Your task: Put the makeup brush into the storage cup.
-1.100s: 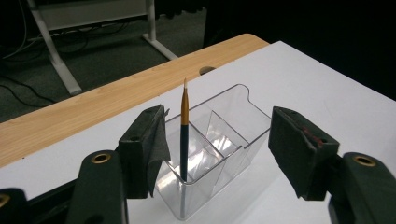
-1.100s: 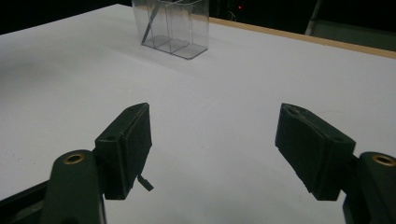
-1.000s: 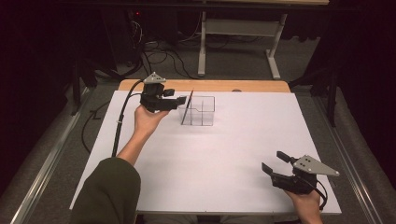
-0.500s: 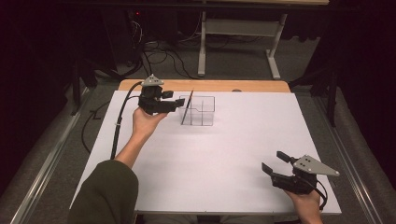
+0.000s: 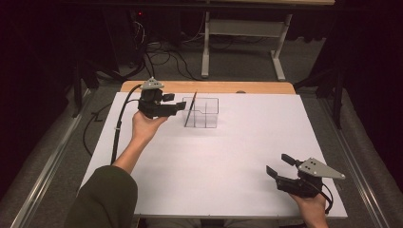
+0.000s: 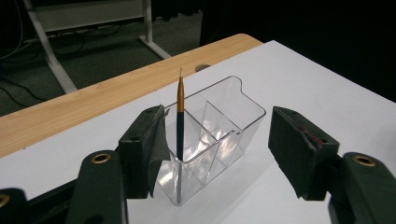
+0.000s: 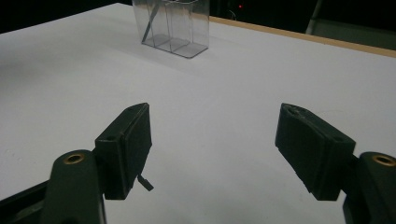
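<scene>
Little moved since the earlier frame: your left gripper (image 5: 179, 105) barely shifted, jaws wide.
Brush (image 6: 180, 116) stood released in the clear organizer (image 6: 219, 128); next you needed to withdraw. Right gripper (image 5: 280, 164) idled, jaws wide.

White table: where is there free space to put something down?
The white table is bare between the clear organizer and the right claw, and along its right side. It is crowded only at the back left, where the left claw is beside the organizer holding a brush.
</scene>
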Action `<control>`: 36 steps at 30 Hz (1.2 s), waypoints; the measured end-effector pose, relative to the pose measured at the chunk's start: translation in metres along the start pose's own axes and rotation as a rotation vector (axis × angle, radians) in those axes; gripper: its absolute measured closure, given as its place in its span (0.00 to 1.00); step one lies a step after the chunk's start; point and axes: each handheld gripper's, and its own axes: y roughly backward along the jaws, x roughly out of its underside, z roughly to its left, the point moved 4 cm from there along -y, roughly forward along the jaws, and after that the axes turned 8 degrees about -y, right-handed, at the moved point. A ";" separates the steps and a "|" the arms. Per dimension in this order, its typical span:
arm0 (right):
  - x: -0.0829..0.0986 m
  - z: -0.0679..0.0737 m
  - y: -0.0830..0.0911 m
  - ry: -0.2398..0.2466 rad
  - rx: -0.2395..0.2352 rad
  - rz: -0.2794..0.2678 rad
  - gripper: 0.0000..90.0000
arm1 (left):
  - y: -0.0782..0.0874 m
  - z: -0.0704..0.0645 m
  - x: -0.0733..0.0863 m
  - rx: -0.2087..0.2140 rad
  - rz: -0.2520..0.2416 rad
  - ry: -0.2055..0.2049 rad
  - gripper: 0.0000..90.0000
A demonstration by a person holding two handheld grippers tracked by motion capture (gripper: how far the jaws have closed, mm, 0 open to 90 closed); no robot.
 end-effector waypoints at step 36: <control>-0.001 0.001 0.000 0.003 -0.002 -0.005 0.32 | 0.026 -0.006 0.013 0.007 -0.024 -0.002 0.40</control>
